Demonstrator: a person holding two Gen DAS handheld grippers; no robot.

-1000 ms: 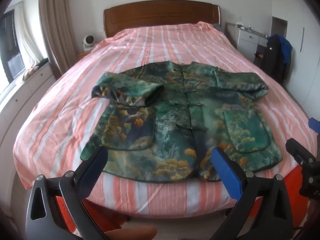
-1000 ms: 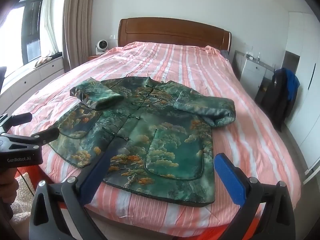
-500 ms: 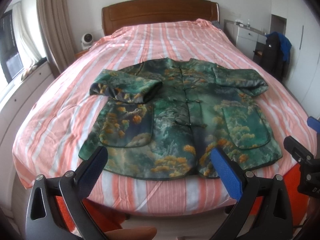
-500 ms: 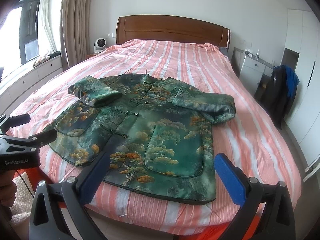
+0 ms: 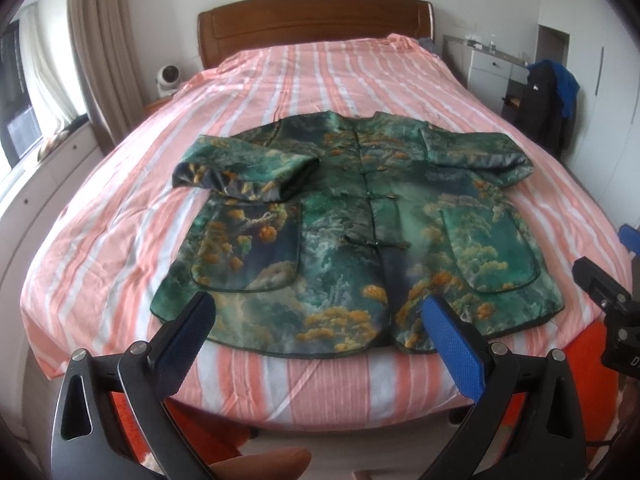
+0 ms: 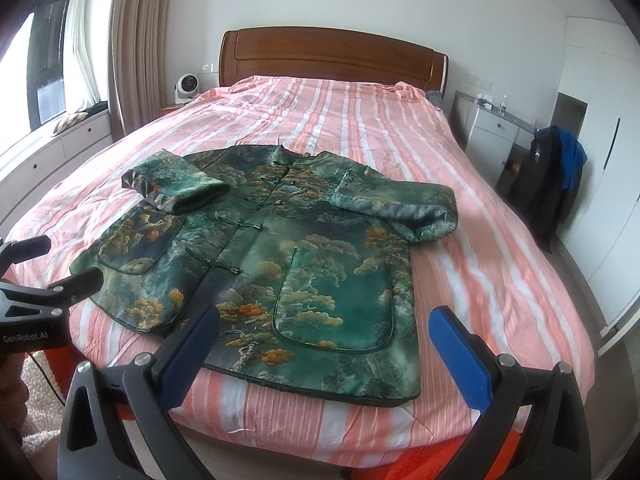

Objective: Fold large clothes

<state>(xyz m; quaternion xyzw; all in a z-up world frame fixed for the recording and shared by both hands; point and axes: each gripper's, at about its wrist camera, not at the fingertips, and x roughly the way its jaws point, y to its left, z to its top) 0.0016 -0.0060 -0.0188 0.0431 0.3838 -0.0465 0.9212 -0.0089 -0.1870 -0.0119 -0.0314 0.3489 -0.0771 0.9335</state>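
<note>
**Jacket flat at the foot of the bed, both tongs empty**

Tongs first: your left gripper [image 5: 318, 320] hangs over the foot edge of the bed [image 5: 328, 384] with its blue fingers [image 5: 454, 350] spread wide apart, holding nothing. Your right gripper [image 6: 324, 332] sits the same way, fingers [image 6: 458, 360] apart and empty, nearer the bed's right foot corner.

Beyond them, the green patterned jacket [image 5: 360, 240] lies face up and buttoned on the striped pink cover, its hem just inside the foot edge. Its left sleeve [image 5: 244, 168] is folded in over the chest; the right sleeve [image 5: 480, 152] is doubled back towards the right edge.

Farther off you see the wooden headboard [image 5: 316, 20], a small white fan [image 5: 166, 78] by the curtain [image 5: 100, 52], and dark clothing [image 5: 548, 100] hanging near the white cabinet [image 5: 488, 68].
</note>
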